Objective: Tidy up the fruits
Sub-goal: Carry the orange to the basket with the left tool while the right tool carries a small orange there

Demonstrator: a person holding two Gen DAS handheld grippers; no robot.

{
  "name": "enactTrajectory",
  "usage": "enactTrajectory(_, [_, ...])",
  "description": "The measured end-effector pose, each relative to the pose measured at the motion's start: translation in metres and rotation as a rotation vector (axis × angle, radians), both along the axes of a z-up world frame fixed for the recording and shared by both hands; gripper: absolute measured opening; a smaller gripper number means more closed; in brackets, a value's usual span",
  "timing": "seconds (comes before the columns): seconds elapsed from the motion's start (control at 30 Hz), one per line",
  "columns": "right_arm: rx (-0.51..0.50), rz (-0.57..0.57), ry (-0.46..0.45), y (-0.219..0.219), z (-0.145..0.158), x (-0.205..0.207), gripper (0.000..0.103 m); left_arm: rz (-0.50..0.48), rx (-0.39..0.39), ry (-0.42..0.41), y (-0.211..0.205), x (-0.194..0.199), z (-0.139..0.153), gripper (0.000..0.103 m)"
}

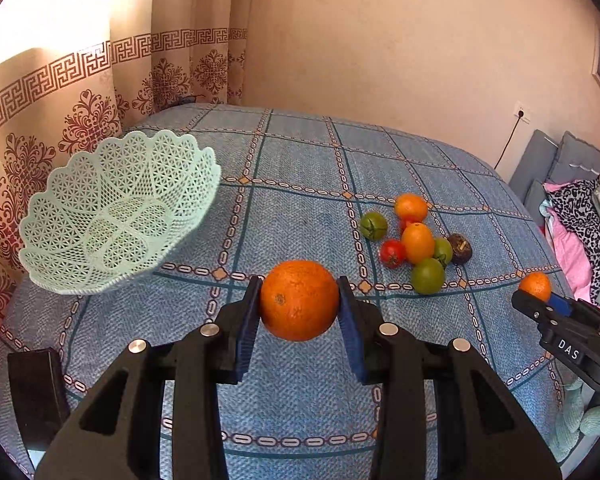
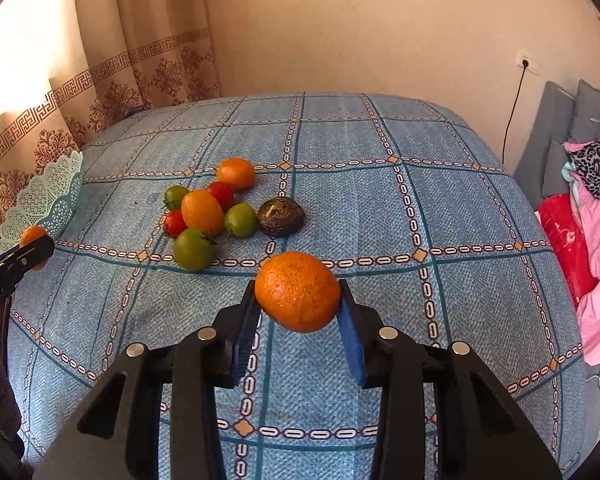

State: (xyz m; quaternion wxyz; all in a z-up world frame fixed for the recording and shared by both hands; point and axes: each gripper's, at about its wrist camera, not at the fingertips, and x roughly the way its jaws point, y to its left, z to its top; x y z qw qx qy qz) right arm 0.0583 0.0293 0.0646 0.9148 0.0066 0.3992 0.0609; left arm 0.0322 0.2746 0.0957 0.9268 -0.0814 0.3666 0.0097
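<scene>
We held an orange point(image 1: 299, 300) between the blue pads of our left gripper point(image 1: 299, 312), its fingers point(image 1: 247, 332) closed against the fruit's two sides and lifting it clear of the blue checked cloth point(image 1: 300, 160) on the counter. The pale green lattice basket point(image 1: 115, 208) stood to the left of that orange, tilted, near the patterned curtain point(image 1: 59, 92), and it looked empty.

Our right gripper point(image 2: 297, 312) likewise had its fingers point(image 2: 245, 328) pressed on a second orange point(image 2: 297, 291), slightly flattened in shape, raised above the cloth. In the left wrist view that same gripper appeared at the far right edge, with its orange showing at the tip.

The rest of the fruit lay clustered on the cloth beyond both grippers: two smaller oranges point(image 2: 235, 173), red tomatoes point(image 2: 221, 195), green tomatoes point(image 2: 193, 250) and one dark wrinkled fruit point(image 2: 280, 217) just beside them on the right. The pieces in the cluster mostly touched one another. Pink and leopard-print bedding point(image 2: 596, 200) lay piled at the right.
</scene>
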Motion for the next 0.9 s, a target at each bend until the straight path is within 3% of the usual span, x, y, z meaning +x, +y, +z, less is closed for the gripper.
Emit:
enactTrajectory(0.3, [0.049, 0.098, -0.04, 0.059, 0.026, 0.008, 0.038, 0.171, 0.068, -0.078, 0.069, -0.001, 0.022, 0.038])
enactTrajectory(0.53, [0.059, 0.183, -0.069, 0.111, 0.043, 0.014, 0.038, 0.258, 0.09, -0.063, 0.116, 0.002, 0.017, 0.038])
enactTrajectory(0.9, [0.082, 0.308, -0.092, 0.204, 0.049, 0.029, 0.038, 0.3, 0.081, -0.019, 0.154, 0.012, -0.008, 0.038])
